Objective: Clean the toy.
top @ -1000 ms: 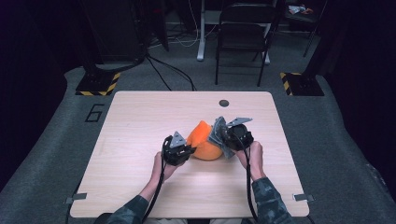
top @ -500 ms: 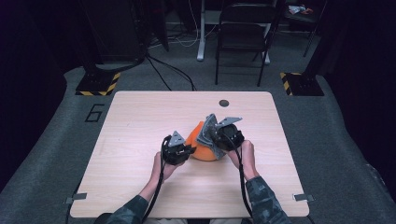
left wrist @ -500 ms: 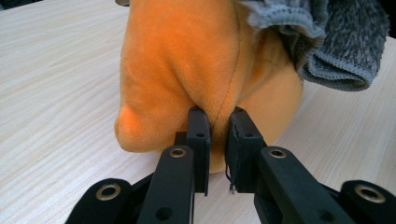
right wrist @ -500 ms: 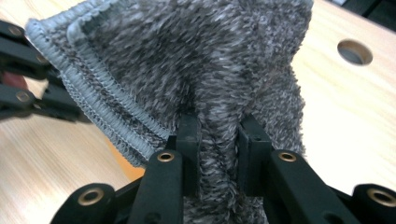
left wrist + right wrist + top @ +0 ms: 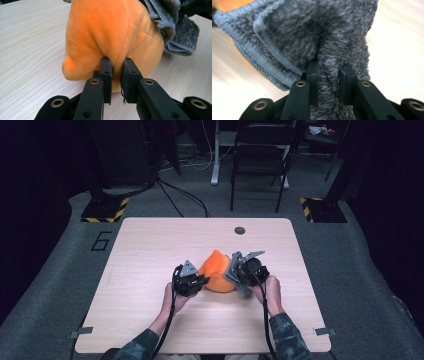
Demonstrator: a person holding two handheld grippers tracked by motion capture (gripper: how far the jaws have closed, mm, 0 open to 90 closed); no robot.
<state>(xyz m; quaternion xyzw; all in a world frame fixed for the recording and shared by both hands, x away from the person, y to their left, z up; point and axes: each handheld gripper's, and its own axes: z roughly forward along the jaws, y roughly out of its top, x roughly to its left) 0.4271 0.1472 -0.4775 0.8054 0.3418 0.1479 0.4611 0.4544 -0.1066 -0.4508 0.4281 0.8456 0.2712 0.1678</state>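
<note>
An orange plush toy (image 5: pixel 216 270) lies on the wooden table (image 5: pixel 150 250) between both hands. My left gripper (image 5: pixel 199 281) pinches a fold of the orange plush toy (image 5: pixel 110 35) in its jaws, at the toy's left side. A grey fuzzy knitted cloth (image 5: pixel 234 270) hangs against the toy's right side. My right gripper (image 5: pixel 238 274) is shut on a fold of the grey cloth (image 5: pixel 312 32), whose ribbed hem runs across the left of the right gripper view. The grey cloth (image 5: pixel 175 30) also drapes over the toy's upper right in the left gripper view.
A small dark round hole (image 5: pixel 240 230) sits near the table's far edge. A folding chair (image 5: pixel 260 160) and a cabinet stand on the floor beyond the table. Yellow-black striped blocks (image 5: pixel 105 210) lie on the carpet at both far corners.
My right gripper has sunk with the grey cloth, from above the toy's top to its right side. The left gripper and the toy have stayed put.
</note>
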